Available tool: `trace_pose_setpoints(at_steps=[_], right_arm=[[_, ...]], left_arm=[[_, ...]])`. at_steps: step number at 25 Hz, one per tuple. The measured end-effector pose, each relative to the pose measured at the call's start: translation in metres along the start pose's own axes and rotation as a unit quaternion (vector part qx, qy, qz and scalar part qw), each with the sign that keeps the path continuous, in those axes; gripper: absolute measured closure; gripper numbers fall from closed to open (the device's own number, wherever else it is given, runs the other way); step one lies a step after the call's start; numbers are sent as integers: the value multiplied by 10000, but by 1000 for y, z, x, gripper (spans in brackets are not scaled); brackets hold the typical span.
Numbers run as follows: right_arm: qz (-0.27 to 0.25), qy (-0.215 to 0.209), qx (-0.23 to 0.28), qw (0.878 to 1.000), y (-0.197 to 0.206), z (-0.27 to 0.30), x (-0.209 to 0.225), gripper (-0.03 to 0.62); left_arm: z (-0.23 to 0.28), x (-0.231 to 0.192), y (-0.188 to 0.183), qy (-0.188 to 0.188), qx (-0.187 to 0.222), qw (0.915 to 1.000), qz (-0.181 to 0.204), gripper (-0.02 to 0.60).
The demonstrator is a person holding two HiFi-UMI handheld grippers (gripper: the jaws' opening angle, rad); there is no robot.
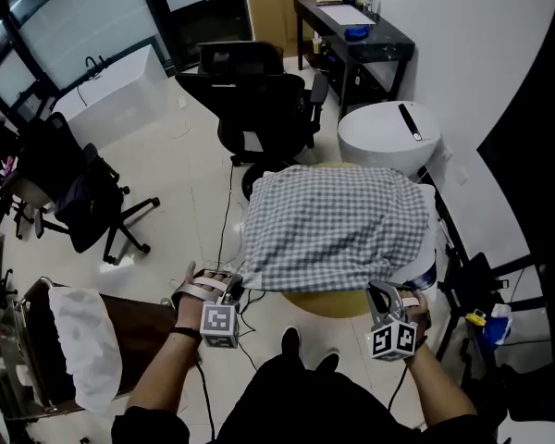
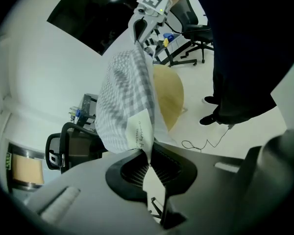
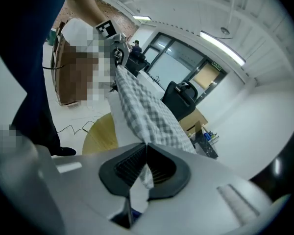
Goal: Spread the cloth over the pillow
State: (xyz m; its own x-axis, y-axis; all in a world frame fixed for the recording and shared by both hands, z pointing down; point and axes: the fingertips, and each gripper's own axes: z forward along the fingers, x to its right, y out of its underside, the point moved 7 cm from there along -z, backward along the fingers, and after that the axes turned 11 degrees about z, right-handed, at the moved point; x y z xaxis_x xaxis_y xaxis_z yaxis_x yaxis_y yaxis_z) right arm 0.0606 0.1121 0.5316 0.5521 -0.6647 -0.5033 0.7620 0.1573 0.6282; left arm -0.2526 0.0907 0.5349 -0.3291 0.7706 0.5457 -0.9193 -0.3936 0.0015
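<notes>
Left gripper [image 2: 147, 153]: jaws closed together on the near left corner of the grey-and-white checked cloth [image 1: 338, 225]; the fabric runs straight out from between the ribbed pads.
Right gripper [image 3: 146, 148]: jaws closed together on the near right corner of the same cloth; a fold of fabric hangs just behind the pads.
Cloth position: laid flat over the white pillow [image 1: 432, 209], covering nearly all of it. The near edge is drawn taut between the two grippers.
Pillow position: on the round yellow table [image 1: 328, 302]. Only a narrow white strip shows past the right edge of the cloth.
Cloth label: a white sewn-in tag [image 2: 139, 131] sits at the left corner, just above the left pads. Its first line of dark print appears to start with "Quality"; the rest is too small to read.
Marker cubes: the marker cube [image 1: 219, 325] on the left gripper carries a black-and-white square code, as does the one on the right gripper. There is no readable text on either.
Hands: one hand on each gripper, at the near side of the table.
Surroundings: a black office chair [image 1: 259, 100] stands beyond the table, with a white round drum [image 1: 388, 132] beside it. A black desk [image 1: 351, 35] stands against the far wall.
Other writing: none legible in any view.
</notes>
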Motion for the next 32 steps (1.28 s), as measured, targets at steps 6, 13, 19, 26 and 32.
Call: trace_pose_setpoints(at_steps=[6, 13, 19, 26, 32], right_arm=[[-221, -368, -52, 9991, 16, -13, -12, 579], [-315, -723, -314, 9964, 28, 14, -36, 579], [-141, -650, -365, 9971, 36, 25, -37, 565], [425, -685, -22, 9967, 36, 4, -22, 461], [1064, -295, 112, 9938, 57, -28, 25, 459]], left_arm=[[36, 33, -5, 623, -320, 9971, 294, 580], [93, 53, 11, 1344, -338, 9897, -346, 365], [95, 49, 22, 1486, -360, 9843, -881, 327], [52, -2, -40, 709, 304, 9895, -1223, 327], [33, -66, -154, 32, 1400, 9853, -979, 331]])
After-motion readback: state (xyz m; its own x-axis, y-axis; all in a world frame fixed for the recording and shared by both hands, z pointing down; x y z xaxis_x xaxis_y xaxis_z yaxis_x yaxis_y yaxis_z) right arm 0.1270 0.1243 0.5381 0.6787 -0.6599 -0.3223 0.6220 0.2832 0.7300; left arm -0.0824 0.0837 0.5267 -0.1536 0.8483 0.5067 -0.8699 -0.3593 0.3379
